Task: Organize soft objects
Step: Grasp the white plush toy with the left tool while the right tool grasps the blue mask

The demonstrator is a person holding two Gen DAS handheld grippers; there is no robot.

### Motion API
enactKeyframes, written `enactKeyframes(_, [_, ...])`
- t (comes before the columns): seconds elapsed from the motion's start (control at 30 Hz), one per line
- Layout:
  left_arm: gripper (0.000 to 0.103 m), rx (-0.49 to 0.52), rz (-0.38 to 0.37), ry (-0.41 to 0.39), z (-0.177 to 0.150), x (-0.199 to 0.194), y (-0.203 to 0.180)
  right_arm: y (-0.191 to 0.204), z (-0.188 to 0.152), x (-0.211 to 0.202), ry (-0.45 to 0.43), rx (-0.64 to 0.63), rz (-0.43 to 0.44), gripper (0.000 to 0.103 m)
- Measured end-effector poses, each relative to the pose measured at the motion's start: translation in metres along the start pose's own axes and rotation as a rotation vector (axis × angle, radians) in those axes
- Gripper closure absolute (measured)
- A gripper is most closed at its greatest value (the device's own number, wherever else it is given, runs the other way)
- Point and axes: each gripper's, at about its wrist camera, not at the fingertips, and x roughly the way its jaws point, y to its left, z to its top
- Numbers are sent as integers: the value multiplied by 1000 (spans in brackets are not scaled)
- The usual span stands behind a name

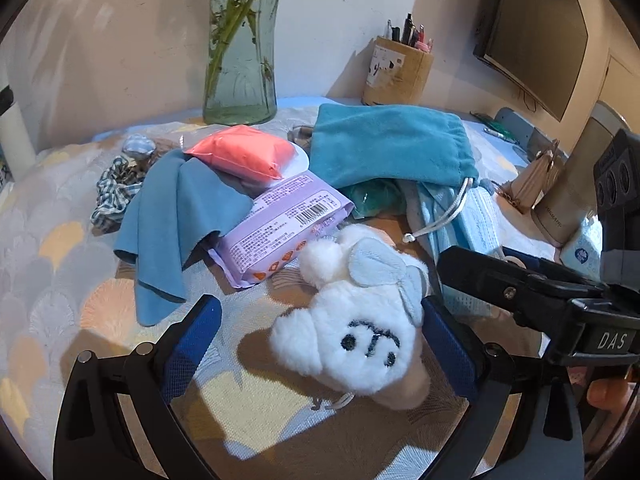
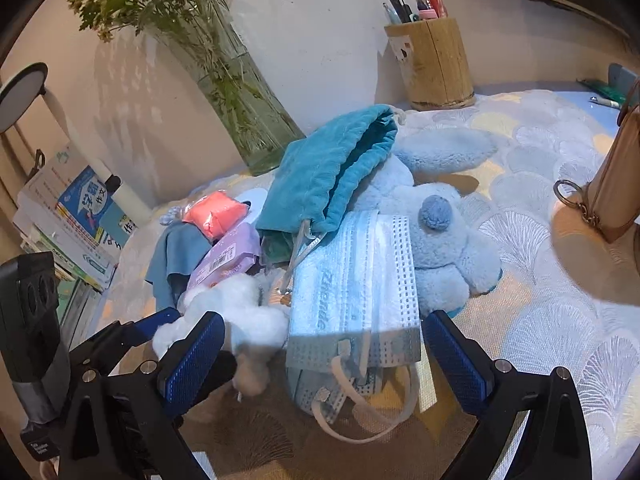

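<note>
A white plush toy [image 1: 348,320] with a stitched face lies between the fingers of my left gripper [image 1: 322,340]. That gripper is open; its right pad is next to the plush and its left pad is apart from it. My right gripper [image 2: 324,356] is open around a stack of light blue face masks [image 2: 352,300]. Behind the masks are a blue plush bunny [image 2: 440,240] and a teal drawstring pouch [image 2: 332,172] with its mouth open. An orange packet [image 1: 244,156], a purple wipes pack [image 1: 280,224], a blue cloth [image 1: 176,216] and a checked scrunchie [image 1: 116,192] lie to the left.
A glass vase [image 2: 240,92] with green stems and a wooden pen holder [image 2: 436,64] stand against the back wall. Books [image 2: 68,220] are stacked at the far left. A beige bag [image 2: 616,184] stands at the right. The patterned tablecloth [image 2: 560,300] is bare at front right.
</note>
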Motion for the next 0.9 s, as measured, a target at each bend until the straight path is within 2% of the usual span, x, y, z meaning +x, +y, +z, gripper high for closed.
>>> enactKeyframes(0.13, [4, 15, 20, -12, -1, -2, -3, -4, 0, -1, -11, 16, 21, 3])
enactKeyframes(0.23, [4, 50, 46, -23, -2, -4, -11, 0, -1, 1, -6, -5, -18, 9])
enactKeyframes(0.3, [4, 63, 57, -19, -1, -3, -13, 4, -1, 1, -6, -21, -67, 25])
enactKeyframes(0.33, [5, 64, 57, -18, -1, -2, -14, 4, -2, 0, -8, -22, -89, 29])
enactKeyframes(0.37, [8, 63, 53, -18, -1, -3, -13, 3, -2, 0, -11, -17, -106, 36])
enactKeyframes(0.4, [25, 61, 36, -22, -1, -4, -12, 1, -2, -1, -14, -11, -115, 43])
enactKeyframes(0.43, [38, 61, 12, -27, -1, -4, -12, 0, -2, -2, -15, -4, -124, 48])
enactKeyframes(0.47, [49, 62, -18, -33, -1, -6, -12, -1, -3, -3, -15, -3, -124, 64])
enactKeyframes(0.5, [49, 65, -22, -37, -1, -6, -12, -1, -3, -3, -11, -6, -119, 79])
enactKeyframes(0.6, [50, 72, -20, -42, -2, -7, -14, 1, -6, -4, -8, -15, -111, 85])
enactKeyframes(0.9, [50, 21, -62, -51, -2, -8, -7, -9, -17, -22, -46, 41, -54, 86])
